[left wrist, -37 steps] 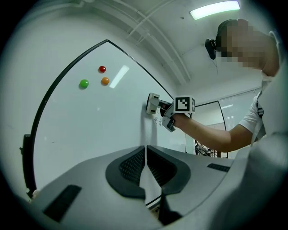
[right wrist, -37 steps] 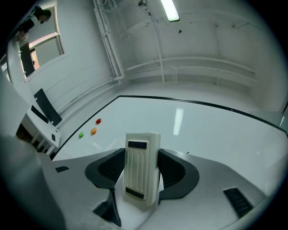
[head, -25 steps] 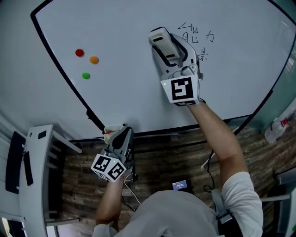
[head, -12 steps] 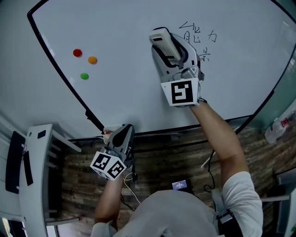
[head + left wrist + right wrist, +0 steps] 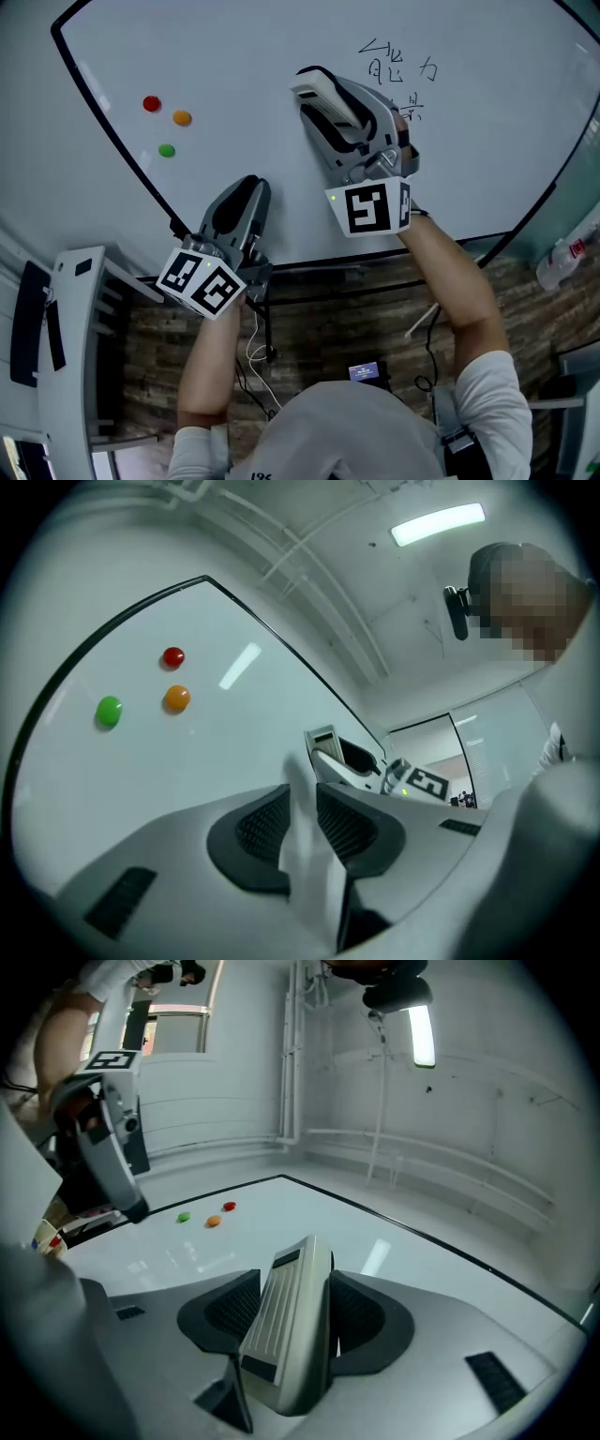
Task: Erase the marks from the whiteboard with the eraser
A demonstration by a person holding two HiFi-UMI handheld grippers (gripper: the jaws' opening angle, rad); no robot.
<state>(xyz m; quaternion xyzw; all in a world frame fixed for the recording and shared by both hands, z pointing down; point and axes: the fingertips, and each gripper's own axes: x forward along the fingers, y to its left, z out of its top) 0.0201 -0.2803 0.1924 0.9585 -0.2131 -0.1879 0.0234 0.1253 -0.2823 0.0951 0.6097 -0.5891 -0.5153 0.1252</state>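
Gripping ribbed grey eraser (image 5: 286,1326), right fingers (image 5: 370,1316); left fingers (image 5: 253,832) barely parting, seemingly empty.

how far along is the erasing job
Nothing looks wiped yet: the writing on the whiteboard stands unerased. In hand: the right tongs grip the eraser just beside it. The left tongs are opening, empty. Left: erase all the writing.
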